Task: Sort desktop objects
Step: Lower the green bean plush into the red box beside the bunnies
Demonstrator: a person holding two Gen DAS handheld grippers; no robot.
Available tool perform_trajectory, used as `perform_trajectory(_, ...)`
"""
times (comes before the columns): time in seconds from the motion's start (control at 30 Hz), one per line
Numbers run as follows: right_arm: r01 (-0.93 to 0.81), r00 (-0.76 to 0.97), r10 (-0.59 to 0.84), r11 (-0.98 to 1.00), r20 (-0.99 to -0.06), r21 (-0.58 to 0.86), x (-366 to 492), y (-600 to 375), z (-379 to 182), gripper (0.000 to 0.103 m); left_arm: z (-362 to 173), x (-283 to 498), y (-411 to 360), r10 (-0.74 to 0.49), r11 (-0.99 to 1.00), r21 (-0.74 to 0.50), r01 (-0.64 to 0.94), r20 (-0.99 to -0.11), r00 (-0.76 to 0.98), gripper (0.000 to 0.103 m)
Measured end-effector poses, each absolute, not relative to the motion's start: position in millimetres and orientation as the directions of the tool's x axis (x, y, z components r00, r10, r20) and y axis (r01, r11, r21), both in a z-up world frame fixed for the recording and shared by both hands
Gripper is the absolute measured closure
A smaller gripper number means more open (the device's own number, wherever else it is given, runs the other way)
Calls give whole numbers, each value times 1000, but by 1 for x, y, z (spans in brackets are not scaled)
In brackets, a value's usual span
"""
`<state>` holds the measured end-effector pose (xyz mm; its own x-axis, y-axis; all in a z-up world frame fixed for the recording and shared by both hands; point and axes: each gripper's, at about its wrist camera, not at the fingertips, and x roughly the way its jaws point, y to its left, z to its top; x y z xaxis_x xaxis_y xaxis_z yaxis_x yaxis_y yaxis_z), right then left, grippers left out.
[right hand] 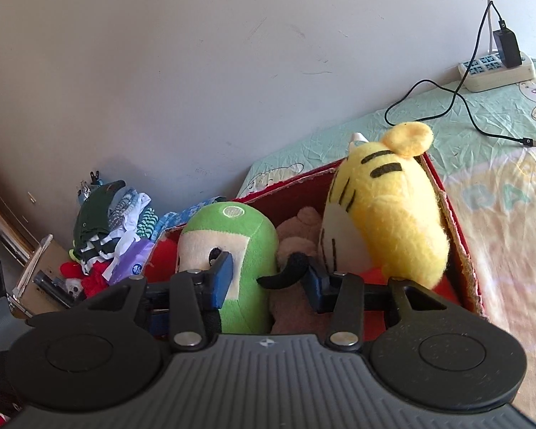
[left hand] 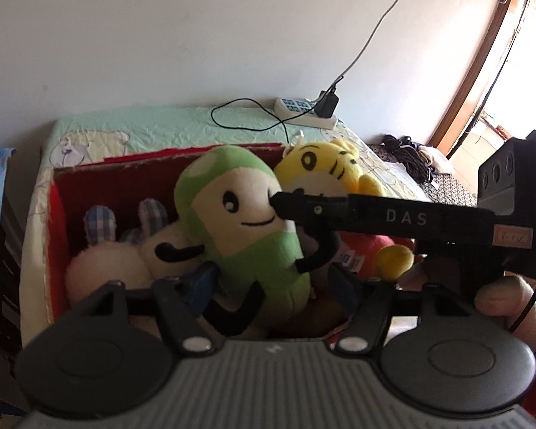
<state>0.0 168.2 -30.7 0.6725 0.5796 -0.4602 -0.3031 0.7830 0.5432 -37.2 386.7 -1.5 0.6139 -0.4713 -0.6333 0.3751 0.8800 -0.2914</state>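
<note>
A green plush toy [left hand: 239, 221] with a cream face stands in a red box [left hand: 125, 175] on the bed. Beside it are a yellow tiger plush [left hand: 325, 175], a white plush with checked ears [left hand: 125, 250] and a red plush [left hand: 375, 250]. My left gripper [left hand: 273, 282] is open around the green plush's lower body. My right gripper [right hand: 268, 279] is open around the green plush [right hand: 232, 236], with its fingers at the toy's head. In the left wrist view the right gripper's finger [left hand: 314, 207] touches the toy's face. The yellow tiger [right hand: 386, 207] leans in the box [right hand: 461, 236].
A white power strip [left hand: 303, 111] with a black charger and cable lies on the green sheet by the wall. A pile of clothes [right hand: 114, 221] and a cardboard box [right hand: 35, 279] sit on the floor to the left. A doorway [left hand: 500, 82] is at the right.
</note>
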Motion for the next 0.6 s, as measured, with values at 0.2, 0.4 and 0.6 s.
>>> perform_trajectory(0.2, -280, 689, 563, 787, -456, 549, -6, 159, -25, 53, 8, -48, 389, -431, 901, -259, 348, -627, 649, 27)
perform_trajectory(0.4, -289, 711, 534, 815, -458, 502, -17, 165, -12, 52, 12, -50, 389, -339, 940, -207, 272, -664, 667, 25)
perform_trajectory(0.6, -270, 738, 476, 858, -479, 437, -32, 171, 1, 52, 18, -58, 386, -249, 968, -150, 202, -686, 683, 18)
